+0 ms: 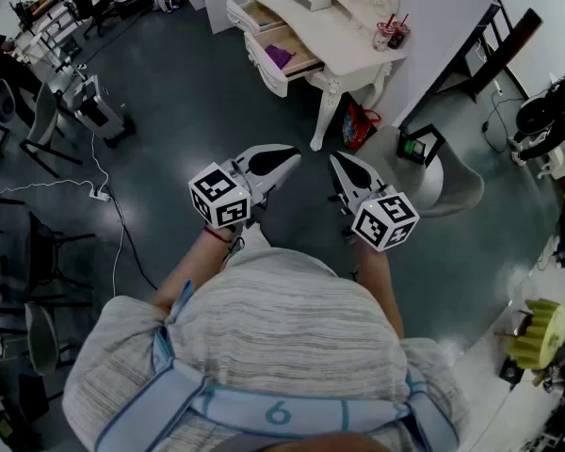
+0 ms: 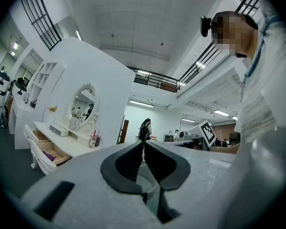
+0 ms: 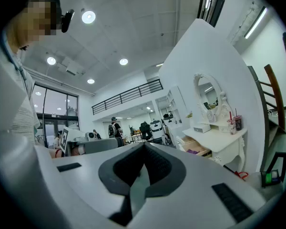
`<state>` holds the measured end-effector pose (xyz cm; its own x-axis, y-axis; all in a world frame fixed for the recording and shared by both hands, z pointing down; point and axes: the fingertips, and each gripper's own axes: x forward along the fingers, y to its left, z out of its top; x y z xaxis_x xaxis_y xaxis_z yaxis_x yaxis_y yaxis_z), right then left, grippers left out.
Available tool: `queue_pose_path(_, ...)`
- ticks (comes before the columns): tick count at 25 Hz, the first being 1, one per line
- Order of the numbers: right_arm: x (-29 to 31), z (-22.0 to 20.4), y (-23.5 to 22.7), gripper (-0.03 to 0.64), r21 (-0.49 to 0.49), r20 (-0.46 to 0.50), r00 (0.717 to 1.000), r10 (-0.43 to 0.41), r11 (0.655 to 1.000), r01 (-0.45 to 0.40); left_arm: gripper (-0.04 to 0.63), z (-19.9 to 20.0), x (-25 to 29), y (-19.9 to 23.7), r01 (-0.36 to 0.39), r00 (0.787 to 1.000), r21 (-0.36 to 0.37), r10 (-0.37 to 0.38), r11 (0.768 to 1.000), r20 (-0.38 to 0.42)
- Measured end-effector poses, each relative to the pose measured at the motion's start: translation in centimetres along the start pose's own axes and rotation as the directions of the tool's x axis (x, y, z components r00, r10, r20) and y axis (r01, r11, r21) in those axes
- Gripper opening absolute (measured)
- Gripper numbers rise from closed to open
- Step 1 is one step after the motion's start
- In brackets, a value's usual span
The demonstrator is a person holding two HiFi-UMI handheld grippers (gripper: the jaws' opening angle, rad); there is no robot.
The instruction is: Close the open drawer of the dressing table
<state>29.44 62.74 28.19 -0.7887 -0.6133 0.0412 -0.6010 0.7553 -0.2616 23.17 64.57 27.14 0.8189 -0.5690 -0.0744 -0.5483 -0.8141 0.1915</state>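
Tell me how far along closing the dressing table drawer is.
Nothing looks done yet: on the dressing table, the drawer with a purple item and the drawer next to it both stand pulled out. In hand: the left gripper and right gripper, both shut and empty, are held in front of the person, well short of the table. Left: approach and push the drawers in.

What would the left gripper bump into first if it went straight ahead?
Nothing nearby, it seems. The left gripper points past the dressing table on its left, towards a person standing far off.
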Motion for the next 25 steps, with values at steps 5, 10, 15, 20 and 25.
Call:
queue_pose_path(5,0.1,0.2,0.3,0.009,-0.003,0.006,1.000,0.000,1.000,0.000,0.026,0.1,-0.1,0.4,-0.001,1.000,-0.002,0.001,1.000,-0.004)
queue_pose_path(10,0.3,-0.3,0.1,0.009,-0.001,-0.002,1.000,0.000,1.000,0.000,0.026,-0.1,-0.1,0.8,-0.007,1.000,-0.006,0.007,1.000,-0.001)
queue_pose_path(15,0.8,-0.6,-0.3,0.009,-0.002,-0.014,1.000,0.007,1.000,-0.007,0.026,-0.5,-0.1,1.3,-0.015,1.000,-0.015,0.015,1.000,0.003)
queue_pose_path(20,1.8,-0.2,-0.1,0.009,0.008,0.005,0.999,0.041,0.999,-0.041,0.026,-0.2,-0.4,2.3,-0.032,0.999,-0.014,0.032,0.999,0.008)
queue_pose_path(25,3.2,-0.6,-0.6,0.011,-0.018,-0.025,0.999,0.028,0.999,-0.029,0.026,-0.5,-0.7,4.0,-0.060,0.998,-0.037,0.060,0.998,0.008)
